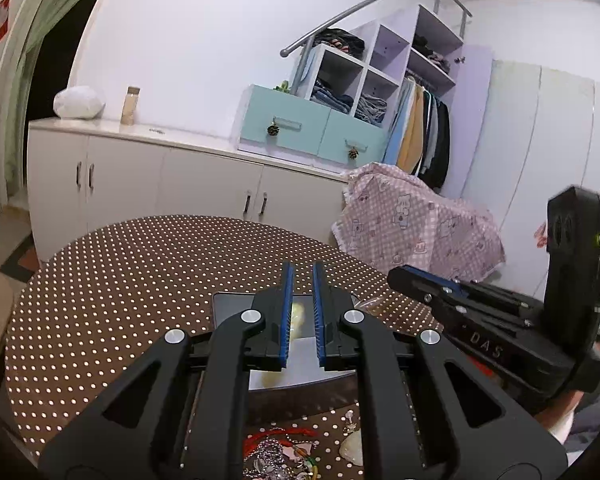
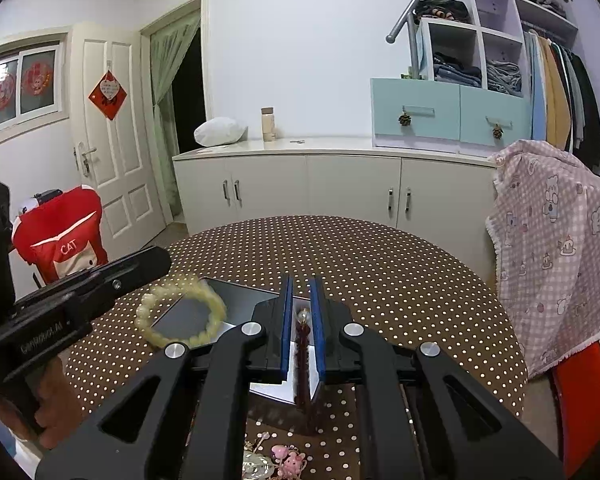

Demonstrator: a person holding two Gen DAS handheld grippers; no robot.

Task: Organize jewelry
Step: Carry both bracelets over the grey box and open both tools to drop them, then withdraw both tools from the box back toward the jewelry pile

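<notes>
Right wrist: bracelet [image 2: 184, 312] left of fingers [image 2: 287, 320] (blurred)

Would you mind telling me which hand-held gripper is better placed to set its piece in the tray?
Probably the left hand-held gripper: its bracelet already hangs over the tray.

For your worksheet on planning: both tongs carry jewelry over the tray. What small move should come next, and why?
Probably lower the left tongs and set the pale bracelet in the tray. It already hangs above the tray, and the right tongs hold a dark red strand there too.
</notes>
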